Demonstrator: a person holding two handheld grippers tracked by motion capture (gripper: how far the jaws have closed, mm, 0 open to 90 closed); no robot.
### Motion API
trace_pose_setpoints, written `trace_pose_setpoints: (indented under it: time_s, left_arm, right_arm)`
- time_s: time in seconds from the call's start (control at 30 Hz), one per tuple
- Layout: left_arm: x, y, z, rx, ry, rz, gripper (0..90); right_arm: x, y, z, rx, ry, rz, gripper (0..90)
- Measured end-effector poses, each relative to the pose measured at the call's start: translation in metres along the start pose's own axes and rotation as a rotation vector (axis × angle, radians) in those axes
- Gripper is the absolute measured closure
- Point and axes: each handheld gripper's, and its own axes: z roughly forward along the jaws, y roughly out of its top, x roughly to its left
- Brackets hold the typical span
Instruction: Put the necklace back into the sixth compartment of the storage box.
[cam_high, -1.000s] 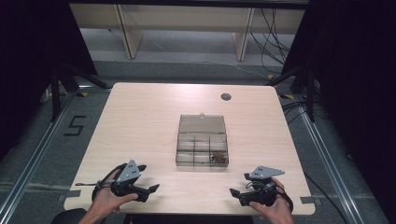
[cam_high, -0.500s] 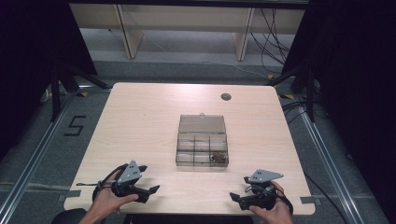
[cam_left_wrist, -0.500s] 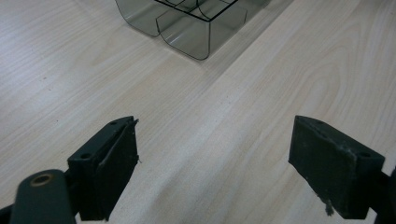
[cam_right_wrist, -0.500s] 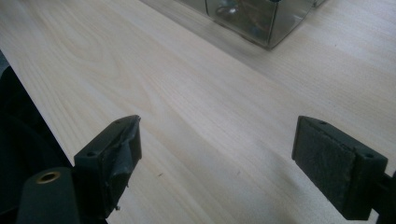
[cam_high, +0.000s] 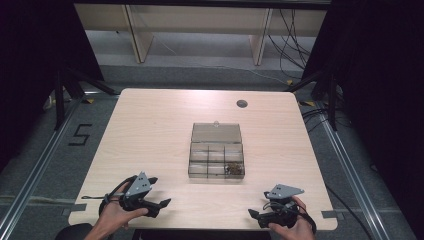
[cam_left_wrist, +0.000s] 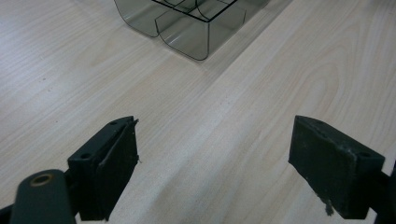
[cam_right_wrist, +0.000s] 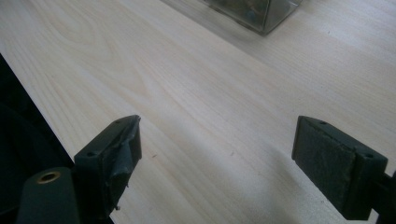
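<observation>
At the table's near edge we hold both grippers spread wide and empty; the right gripper has sunk slightly, the left gripper unmoved. The open compartment box sits mid-table, untouched.

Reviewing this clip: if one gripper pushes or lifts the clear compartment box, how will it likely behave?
The compartment box looks like thin, smooth clear plastic, so it is probably light and would slide on the table rather than tip, being low and flat. Its lid stands open, so lifting by it may flex the hinge. The small dark pieces could spill.
</observation>
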Motion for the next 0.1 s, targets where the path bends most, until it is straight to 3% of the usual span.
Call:
trace_pose_setpoints:
  time_s: [0.03, 0.07, 0.1]
  left_arm:
    - [0.0014, 0.0008, -0.0006, 0.007, 0.002, 0.023, 15.0]
    - [0.0014, 0.0008, -0.0006, 0.007, 0.002, 0.023, 15.0]
    - [-0.0004, 0.0002, 0.0011, -0.019, 0.001, -0.006, 15.0]
  right_arm:
    - [0.0013, 0.0006, -0.0019, 0.01, -0.005, 0.019, 16.5]
    - [-0.0001, 0.0005, -0.0018, 0.002, -0.008, 0.008, 16.5]
    - [-0.0001, 0.0005, -0.0018, 0.002, -0.008, 0.008, 16.5]
